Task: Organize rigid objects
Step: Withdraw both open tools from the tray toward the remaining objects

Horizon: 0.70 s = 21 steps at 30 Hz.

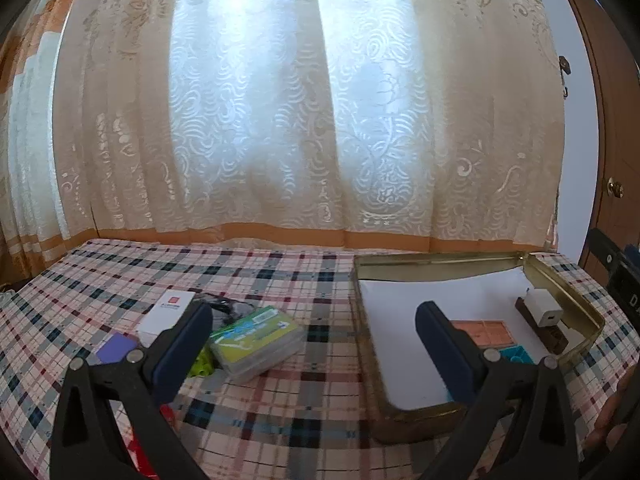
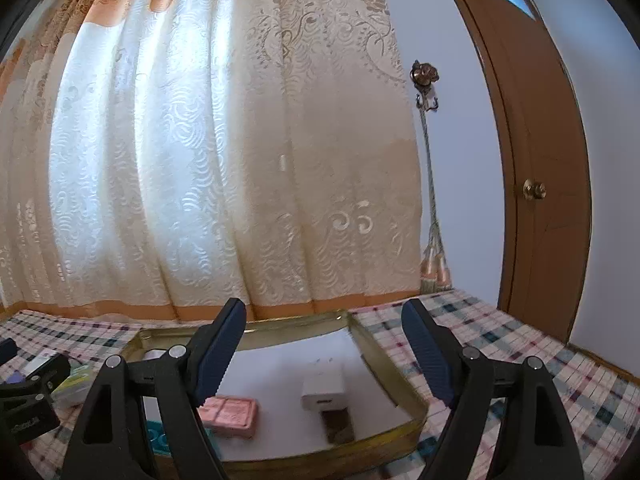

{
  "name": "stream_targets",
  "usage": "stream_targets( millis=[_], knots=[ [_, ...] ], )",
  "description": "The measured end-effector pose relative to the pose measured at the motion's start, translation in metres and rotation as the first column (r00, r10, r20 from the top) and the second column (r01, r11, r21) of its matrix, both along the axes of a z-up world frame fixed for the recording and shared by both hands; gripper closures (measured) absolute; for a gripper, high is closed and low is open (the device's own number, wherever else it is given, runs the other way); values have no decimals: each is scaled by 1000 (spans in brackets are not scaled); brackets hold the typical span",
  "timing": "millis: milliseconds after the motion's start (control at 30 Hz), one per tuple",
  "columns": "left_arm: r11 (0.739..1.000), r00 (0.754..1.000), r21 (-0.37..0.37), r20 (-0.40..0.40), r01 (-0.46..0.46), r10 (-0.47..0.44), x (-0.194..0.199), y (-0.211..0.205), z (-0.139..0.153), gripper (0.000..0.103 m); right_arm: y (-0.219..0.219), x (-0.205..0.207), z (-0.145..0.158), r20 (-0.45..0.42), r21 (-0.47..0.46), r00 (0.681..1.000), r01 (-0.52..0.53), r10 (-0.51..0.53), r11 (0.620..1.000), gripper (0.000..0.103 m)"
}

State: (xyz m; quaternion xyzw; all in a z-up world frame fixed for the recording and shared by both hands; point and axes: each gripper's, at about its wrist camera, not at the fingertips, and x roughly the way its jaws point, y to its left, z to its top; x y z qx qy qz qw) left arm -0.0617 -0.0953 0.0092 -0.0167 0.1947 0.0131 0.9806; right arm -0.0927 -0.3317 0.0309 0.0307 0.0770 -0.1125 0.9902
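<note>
A gold metal tin [image 1: 576, 300] with a white lining lies open on the plaid tablecloth; it also shows in the right wrist view [image 2: 376, 350]. Inside lie a white charger [image 1: 543, 307] [image 2: 325, 390] resting on a dark brown block [image 1: 554, 338] [image 2: 338, 424], a pink case [image 1: 486, 330] [image 2: 232, 410] and a teal item [image 1: 518, 354]. Left of the tin lie a clear card box with a green top [image 1: 258, 342], a white box [image 1: 168, 312], a purple item [image 1: 116, 348] and a yellow-green piece [image 1: 202, 364]. My left gripper [image 1: 316, 354] is open and empty, above the cloth. My right gripper [image 2: 324, 354] is open and empty, above the tin.
A cream and orange curtain [image 1: 300, 120] hangs behind the table. A brown door [image 2: 548, 160] stands at the right. A red item [image 1: 140, 452] lies near the front edge under my left gripper. The other gripper shows at the left edge of the right wrist view [image 2: 28, 392].
</note>
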Motion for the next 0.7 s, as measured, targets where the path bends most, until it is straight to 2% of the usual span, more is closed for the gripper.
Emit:
stream_targets(
  millis=[200,700],
  knots=[
    [1000,1000,-7,-5,-4,4,-4,13,-1,0,11,-4,-4,-29,60,1000,-11,13,998,21],
    [1000,1000,7,-8,-26,26,-11,56,-2,0,77,-8,-8,-65,34,992,-103,106,994,21]
  ],
)
